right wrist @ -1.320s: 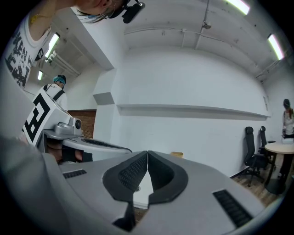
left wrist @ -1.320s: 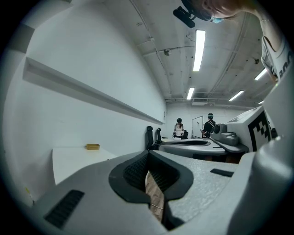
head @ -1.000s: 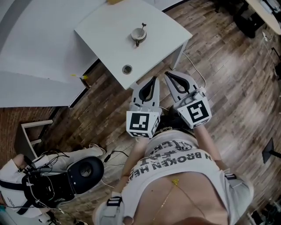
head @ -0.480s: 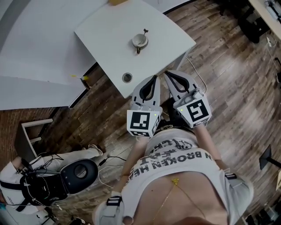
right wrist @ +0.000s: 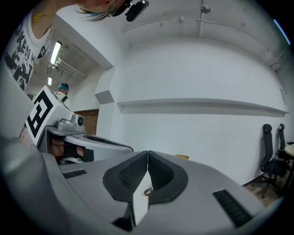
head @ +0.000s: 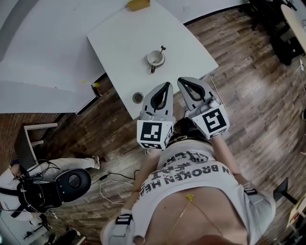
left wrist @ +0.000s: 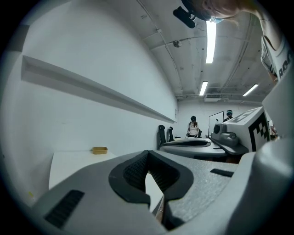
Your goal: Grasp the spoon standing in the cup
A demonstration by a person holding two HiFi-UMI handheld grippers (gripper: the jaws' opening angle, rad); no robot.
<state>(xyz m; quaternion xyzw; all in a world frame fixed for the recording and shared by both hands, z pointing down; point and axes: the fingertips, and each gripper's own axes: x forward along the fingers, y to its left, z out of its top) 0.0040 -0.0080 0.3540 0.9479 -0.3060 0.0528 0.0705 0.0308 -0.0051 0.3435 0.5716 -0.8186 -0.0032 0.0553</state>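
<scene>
A white cup [head: 155, 59] stands near the middle of the white table [head: 124, 43], with a dark spoon [head: 162, 49] leaning out of it to the upper right. Both grippers are held side by side in front of the table's near edge, pointing at it and well short of the cup. My left gripper [head: 168, 84] is shut with nothing in it, its pads meeting at the tip [left wrist: 148, 152]. My right gripper [head: 181, 80] is shut and empty too [right wrist: 147, 153]; a thin strip of the table [right wrist: 139, 205] shows below its closed tips.
A small round grey thing [head: 138, 97] sits by the table's near edge, just left of the left gripper. A yellow dish [head: 138, 5] lies at the far edge. A person [head: 14, 184] with a black device [head: 71, 182] and cables [head: 112, 178] is on the wooden floor at lower left.
The table and cup have slid lower and rightward in the head view, so both grippers now reach the table's near edge. Both stay shut and side by side.
</scene>
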